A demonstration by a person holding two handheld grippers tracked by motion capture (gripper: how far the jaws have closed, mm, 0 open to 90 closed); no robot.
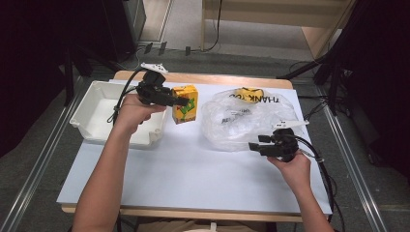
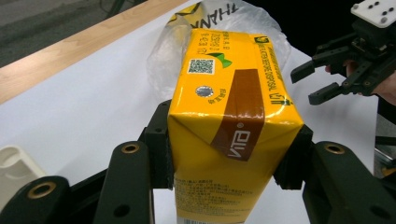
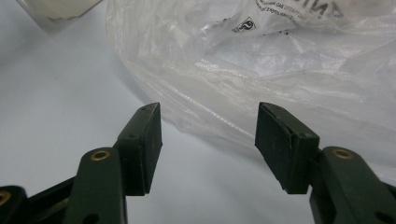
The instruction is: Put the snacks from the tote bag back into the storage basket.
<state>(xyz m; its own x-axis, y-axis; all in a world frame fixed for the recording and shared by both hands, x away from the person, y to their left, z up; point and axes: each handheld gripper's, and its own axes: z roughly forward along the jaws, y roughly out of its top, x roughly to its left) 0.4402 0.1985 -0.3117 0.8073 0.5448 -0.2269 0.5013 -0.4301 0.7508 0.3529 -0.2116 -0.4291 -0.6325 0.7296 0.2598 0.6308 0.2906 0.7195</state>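
A yellow drink carton [image 1: 188, 112] with a brown band stands between the white tray and the plastic bag. My left gripper [image 1: 183, 101] is shut on it, and in the left gripper view the pads [image 2: 161, 154] press on both sides of the carton [image 2: 233, 79]. I cannot tell whether the carton's base touches the table. My right gripper [image 1: 252, 145] stands open at the near edge of a crumpled clear plastic bag [image 1: 241, 118]. In the right gripper view nothing sits between its jaws [image 3: 208, 140], and the bag [image 3: 280, 60] lies just beyond them.
A white plastic tray [image 1: 94, 104] sits at the table's left, under my left forearm. A white sheet [image 1: 193, 174] covers the tabletop, with bare room toward the near edge. Printed lettering shows on the bag's far side.
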